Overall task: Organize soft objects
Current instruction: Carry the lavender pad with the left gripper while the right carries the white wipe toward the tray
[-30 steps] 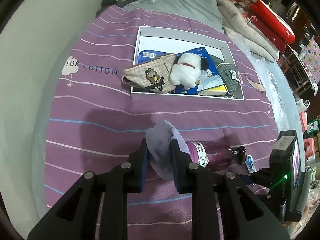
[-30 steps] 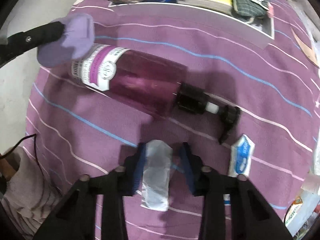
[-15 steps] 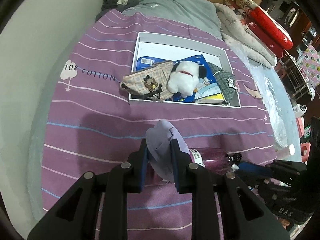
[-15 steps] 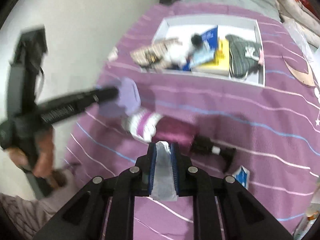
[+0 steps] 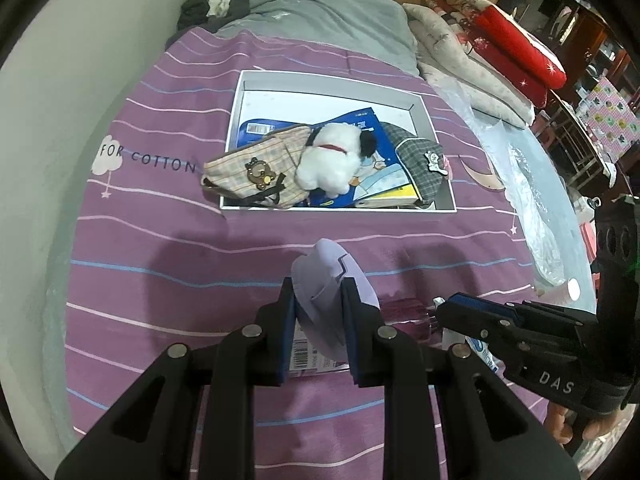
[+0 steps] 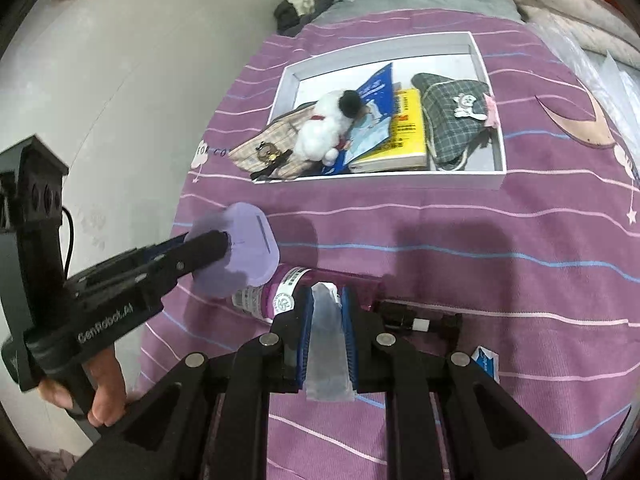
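Above purple bedspread [image 5: 160, 264]: left tongs [image 5: 319, 312] clamp lilac pouch [image 5: 324, 280]; right tongs [image 6: 327, 320] clamp translucent packet [image 6: 329, 344] (both lifted).

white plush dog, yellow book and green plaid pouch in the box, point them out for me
white plush dog [image 6: 320, 136]: right wrist view, on its white body.
yellow book [image 6: 406, 132]: right wrist view, on the yellow cover.
green plaid pouch [image 6: 450, 124]: right wrist view, on the checked fabric below the white cat badge.

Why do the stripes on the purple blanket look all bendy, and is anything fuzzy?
Both wrist views use fisheye lenses, so the bedspread stripes curve and the corners go black. In the right wrist view the lilac pouch in the left gripper is slightly smeared; the white box stays sharp. The left wrist view is sharp, with soft shadows under both grippers.
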`<state>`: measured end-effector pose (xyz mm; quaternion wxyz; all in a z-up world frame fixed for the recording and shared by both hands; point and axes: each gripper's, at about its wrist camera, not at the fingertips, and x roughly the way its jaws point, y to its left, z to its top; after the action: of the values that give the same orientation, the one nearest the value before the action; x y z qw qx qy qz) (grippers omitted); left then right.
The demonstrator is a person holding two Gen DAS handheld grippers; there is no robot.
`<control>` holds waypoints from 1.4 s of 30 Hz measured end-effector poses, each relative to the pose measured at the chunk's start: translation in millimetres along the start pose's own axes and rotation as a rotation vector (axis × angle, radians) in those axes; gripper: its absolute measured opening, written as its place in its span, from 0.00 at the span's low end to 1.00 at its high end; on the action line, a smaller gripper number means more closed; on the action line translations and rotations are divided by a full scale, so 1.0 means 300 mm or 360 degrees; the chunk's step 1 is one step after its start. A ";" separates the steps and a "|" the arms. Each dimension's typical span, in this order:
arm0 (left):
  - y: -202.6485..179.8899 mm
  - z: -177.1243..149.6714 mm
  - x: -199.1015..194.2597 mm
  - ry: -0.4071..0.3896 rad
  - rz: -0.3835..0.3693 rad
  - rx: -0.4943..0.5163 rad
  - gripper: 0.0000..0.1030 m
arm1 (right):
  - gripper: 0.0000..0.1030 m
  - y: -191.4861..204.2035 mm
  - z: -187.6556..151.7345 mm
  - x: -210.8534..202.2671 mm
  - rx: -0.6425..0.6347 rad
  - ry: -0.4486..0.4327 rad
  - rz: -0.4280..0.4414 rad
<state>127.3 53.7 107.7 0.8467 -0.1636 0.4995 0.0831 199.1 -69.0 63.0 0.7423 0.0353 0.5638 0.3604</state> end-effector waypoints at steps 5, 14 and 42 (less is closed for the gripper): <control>-0.020 0.003 0.004 -0.0011 -0.0020 0.0009 0.23 | 0.14 -0.033 -0.001 -0.005 0.0091 -0.0028 -0.0015; -0.062 0.005 0.010 -0.0043 -0.0032 0.0069 0.23 | 0.14 -0.082 0.007 -0.020 0.0206 -0.0060 -0.0079; -0.012 0.080 -0.058 -0.0227 -0.0170 -0.0073 0.23 | 0.14 0.106 0.195 -0.180 0.0093 -0.0277 -0.0169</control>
<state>139.7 59.4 134.2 0.8793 -0.2029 0.4265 0.0607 228.1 -55.8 142.6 0.8052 0.0580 0.5086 0.2995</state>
